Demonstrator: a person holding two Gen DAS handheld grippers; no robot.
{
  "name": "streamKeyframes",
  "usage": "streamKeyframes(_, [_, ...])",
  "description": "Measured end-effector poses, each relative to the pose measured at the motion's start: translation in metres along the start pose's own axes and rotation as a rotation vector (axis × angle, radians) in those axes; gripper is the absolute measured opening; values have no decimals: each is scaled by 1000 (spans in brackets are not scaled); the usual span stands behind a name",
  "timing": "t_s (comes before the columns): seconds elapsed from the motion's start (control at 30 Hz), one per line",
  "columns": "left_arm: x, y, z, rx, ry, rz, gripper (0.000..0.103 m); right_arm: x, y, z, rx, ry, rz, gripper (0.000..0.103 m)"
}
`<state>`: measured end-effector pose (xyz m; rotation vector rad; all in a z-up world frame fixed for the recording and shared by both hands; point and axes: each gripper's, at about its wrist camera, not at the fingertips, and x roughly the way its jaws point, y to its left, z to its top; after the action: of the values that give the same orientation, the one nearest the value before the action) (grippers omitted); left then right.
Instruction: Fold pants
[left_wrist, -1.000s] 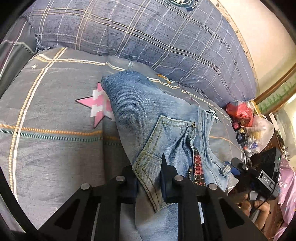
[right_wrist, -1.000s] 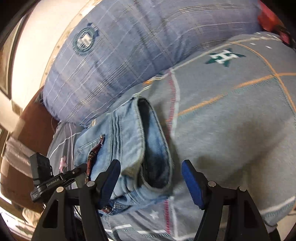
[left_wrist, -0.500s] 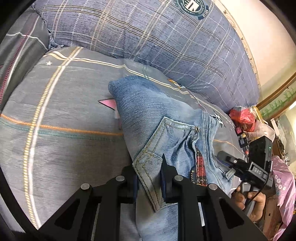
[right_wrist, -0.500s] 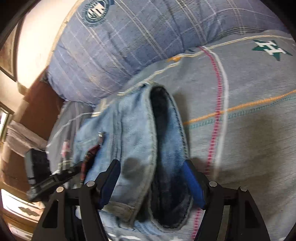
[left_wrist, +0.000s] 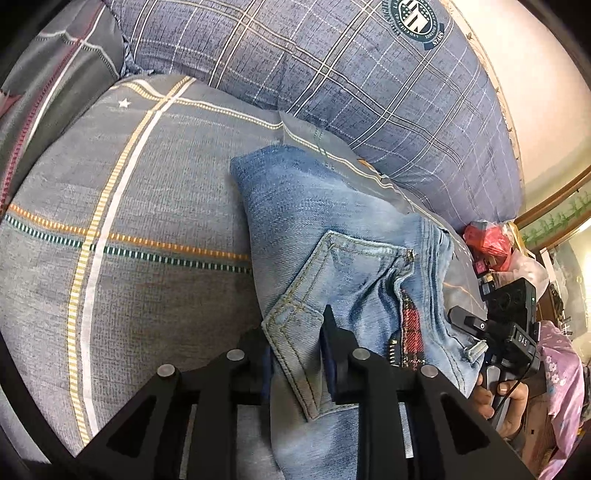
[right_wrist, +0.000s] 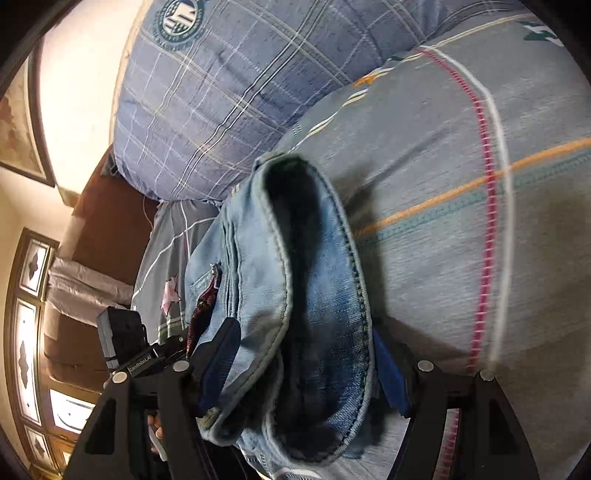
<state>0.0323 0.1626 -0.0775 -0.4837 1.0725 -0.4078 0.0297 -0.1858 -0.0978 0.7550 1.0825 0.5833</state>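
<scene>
Light blue jeans (left_wrist: 325, 229) lie folded on a grey checked bedspread (left_wrist: 147, 221), back pocket up, a red plaid lining showing at the fly. My left gripper (left_wrist: 295, 343) is shut on the pocket-side edge of the jeans. In the right wrist view the jeans' open waistband (right_wrist: 303, 280) bulges between the jaws. My right gripper (right_wrist: 306, 365) stands open around that waistband, its fingers on either side. The right gripper also shows in the left wrist view (left_wrist: 495, 332), at the jeans' far edge.
A large blue plaid pillow (left_wrist: 369, 85) lies against the wall behind the jeans. A red bag and clutter (left_wrist: 491, 247) sit at the bed's right side. A wooden headboard and windows (right_wrist: 33, 332) show at the left in the right wrist view.
Both grippers have pushed forward over the bed. The waistband now sits deeper between the right jaws. The left gripper has kept its hold on the jeans.
</scene>
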Motion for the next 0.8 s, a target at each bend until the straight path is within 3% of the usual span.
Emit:
streamKeyframes(0.13, [5, 7, -2, -14, 19, -11, 47, 8, 0, 2, 21, 8, 36, 74])
streamKeyframes(0.2, [8, 7, -3, -22, 20, -28, 47, 10, -1, 2, 9, 10, 39, 71])
streamKeyframes(0.3, [14, -5, -3, 23, 24, -27, 47, 14, 4, 0, -37, 4, -12, 56])
streamKeyframes(0.5, [7, -55, -16, 246, -42, 157, 30, 14, 36, -11, -217, -72, -206, 39])
streamKeyframes(0.63, [0, -75, -18, 329, -54, 198, 25, 2, 50, -15, -238, -132, -199, 35])
streamKeyframes(0.8, [-15, -92, -5, 356, -90, 178, 23, -14, 59, -19, -237, -180, -170, 35])
